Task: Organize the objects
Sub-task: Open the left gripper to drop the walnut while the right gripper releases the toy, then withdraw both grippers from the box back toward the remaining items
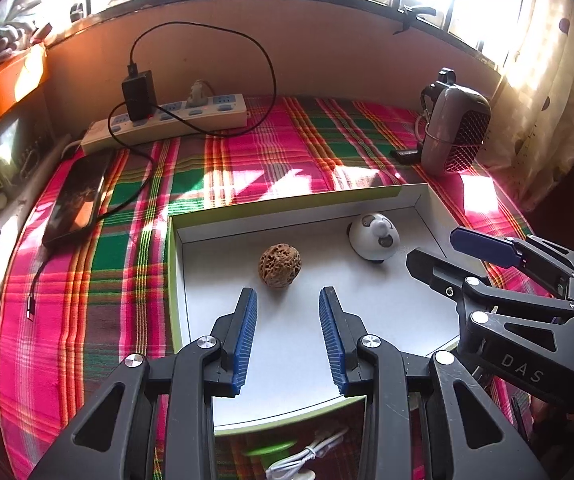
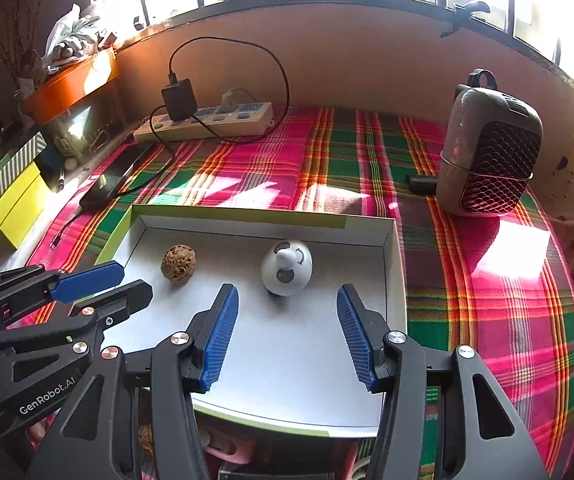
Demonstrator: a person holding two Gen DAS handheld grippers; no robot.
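Observation:
A shallow white box with a green rim [image 1: 307, 202] [image 2: 243, 216] lies on a plaid cloth. Inside it sit a wrinkled brown walnut [image 1: 279, 266] [image 2: 178, 262] and a round white toy with grey patches [image 1: 374, 236] [image 2: 286, 267], apart from each other. My left gripper [image 1: 288, 292] [image 2: 135, 278] is open just short of the walnut, above the box floor, with nothing between its blue pads. My right gripper [image 2: 288, 289] [image 1: 431, 247] is open just short of the white toy and holds nothing.
A power strip [image 1: 167, 120] with a black charger and looping cable lies at the back. A dark phone [image 1: 77, 200] lies left of the box. A grey device with a red mesh front [image 2: 491, 148] stands at the right. A coiled white cable [image 1: 307, 456] lies in front of the box.

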